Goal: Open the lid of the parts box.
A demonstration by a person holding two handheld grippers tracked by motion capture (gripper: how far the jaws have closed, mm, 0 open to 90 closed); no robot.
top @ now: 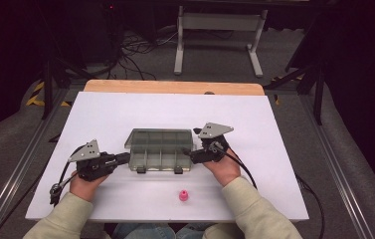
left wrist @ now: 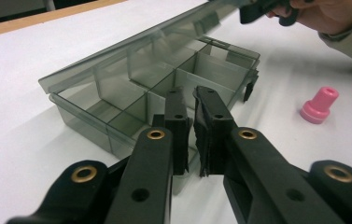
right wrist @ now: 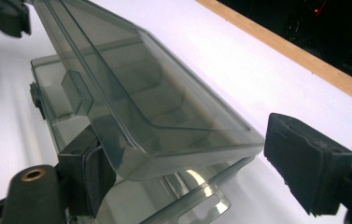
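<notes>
A smoky clear compartment box (top: 160,149) sits mid-table with its lid (right wrist: 155,102) raised partway. My left gripper (top: 125,158) lies low at the box's left end. Its jaws (left wrist: 192,91) stand a narrow slit apart, and I see nothing between them. At the box's right end, my right gripper (top: 193,155) is open wide with the end of the lid between its jaws (right wrist: 197,154). The lid rests against one pad (right wrist: 89,163), while the other pad (right wrist: 304,163) stands clear of it. A small pink plug-shaped piece (top: 183,195) (left wrist: 320,105) stands on the table in front of the box.
The white tabletop (top: 274,124) has bare room on all sides of the box. A wooden strip (top: 175,87) runs along its far edge. Behind the table, a white frame (top: 220,22) and cables lie on the floor. Metal rails flank both sides.
</notes>
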